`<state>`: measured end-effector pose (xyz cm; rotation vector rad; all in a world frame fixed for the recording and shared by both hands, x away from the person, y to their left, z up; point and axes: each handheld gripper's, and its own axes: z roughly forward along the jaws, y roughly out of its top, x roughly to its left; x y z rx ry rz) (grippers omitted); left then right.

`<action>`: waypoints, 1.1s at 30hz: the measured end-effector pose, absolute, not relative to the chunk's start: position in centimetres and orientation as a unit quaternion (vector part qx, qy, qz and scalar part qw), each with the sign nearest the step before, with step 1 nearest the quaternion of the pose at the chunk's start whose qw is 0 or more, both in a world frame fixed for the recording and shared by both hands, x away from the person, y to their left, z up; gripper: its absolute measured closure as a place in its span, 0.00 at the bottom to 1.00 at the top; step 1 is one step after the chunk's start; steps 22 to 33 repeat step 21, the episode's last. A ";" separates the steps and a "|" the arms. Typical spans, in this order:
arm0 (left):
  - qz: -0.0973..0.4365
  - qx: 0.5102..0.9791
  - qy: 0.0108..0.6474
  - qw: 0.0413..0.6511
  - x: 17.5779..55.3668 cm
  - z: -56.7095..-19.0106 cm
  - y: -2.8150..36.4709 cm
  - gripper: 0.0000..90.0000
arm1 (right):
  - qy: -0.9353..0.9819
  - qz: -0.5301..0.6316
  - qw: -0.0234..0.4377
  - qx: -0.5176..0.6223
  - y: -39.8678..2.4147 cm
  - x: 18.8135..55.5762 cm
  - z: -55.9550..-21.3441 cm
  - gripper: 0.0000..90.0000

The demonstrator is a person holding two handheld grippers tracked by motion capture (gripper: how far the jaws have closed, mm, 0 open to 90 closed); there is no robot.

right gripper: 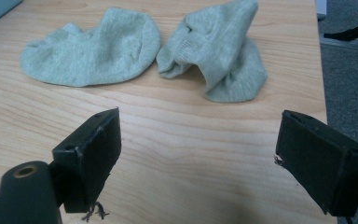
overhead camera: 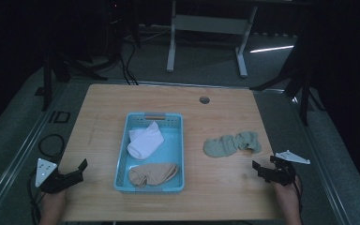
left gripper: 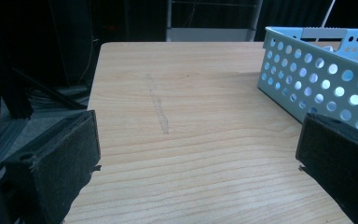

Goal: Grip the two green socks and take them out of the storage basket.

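While both of my hands rest at the near corners of the table point(overhead camera: 215, 187), I see the left gripper point(overhead camera: 77, 169) with its jaws spread wide over bare wood, nothing between them. My right gripper point(overhead camera: 262, 168) is just as wide apart and empty. Just beyond it lie two grey-green socks point(right gripper: 140, 46), touching. A blue basket point(overhead camera: 122, 164) sits mid-table, between the grippers, holding a white sock point(overhead camera: 145, 140) and a tan sock point(overhead camera: 152, 174).

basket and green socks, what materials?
Basket: light blue, looks like moulded plastic; rows of round punched holes in its wall, smooth and matte. Green socks: soft knit fabric, probably cotton blend; fine ribbed weave and limp creases show in the right gripper view.
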<state>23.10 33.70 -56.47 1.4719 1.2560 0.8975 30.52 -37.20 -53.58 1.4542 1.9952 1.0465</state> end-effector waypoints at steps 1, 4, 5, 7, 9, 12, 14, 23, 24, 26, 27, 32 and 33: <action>0.368 0.604 0.515 0.484 23.1 -56.5 33.7 0.00 | 0.723 0.385 0.227 0.527 -37.3 30.2 -53.7 0.15; 0.368 0.604 0.515 0.485 23.1 -56.5 33.7 0.00 | 0.721 0.388 0.225 0.528 -37.4 29.8 -54.0 0.15; 0.368 0.604 0.515 0.485 23.1 -56.5 33.7 0.00 | 0.724 0.386 0.220 0.527 -37.4 29.5 -54.4 0.15; 0.368 0.604 0.514 0.485 23.1 -56.5 33.7 0.00 | 0.727 0.384 0.216 0.527 -37.3 29.3 -54.8 0.15; 0.368 0.603 0.514 0.486 23.1 -56.5 33.7 0.00 | 0.725 0.383 0.221 0.528 -37.3 29.0 -55.0 0.15; 0.367 0.604 0.514 0.486 23.1 -56.5 33.7 0.00 | 0.721 0.386 0.231 0.527 -37.2 28.8 -55.1 0.16; 0.367 0.604 0.514 0.486 23.1 -56.5 33.7 0.00 | 0.719 0.385 0.231 0.531 -37.3 28.8 -55.1 0.16; 0.367 0.604 0.514 0.487 23.1 -56.5 33.8 0.00 | 0.722 0.383 0.231 0.527 -37.3 29.1 -55.1 0.16; 0.367 0.604 0.514 0.487 23.1 -56.5 33.8 0.00 | 0.722 0.383 0.231 0.527 -37.3 29.1 -55.1 0.16; 0.367 0.604 0.514 0.487 23.1 -56.5 33.8 0.00 | 0.722 0.383 0.231 0.527 -37.3 29.1 -55.1 0.16; 0.367 0.604 0.514 0.487 23.1 -56.5 33.8 0.00 | 0.722 0.383 0.231 0.527 -37.3 29.1 -55.1 0.16; 0.367 0.604 0.514 0.487 23.1 -56.5 33.8 0.00 | 0.722 0.383 0.231 0.527 -37.3 29.1 -55.1 0.16; 0.367 0.604 0.514 0.487 23.1 -56.5 33.8 0.00 | 0.722 0.383 0.231 0.527 -37.3 29.1 -55.1 0.16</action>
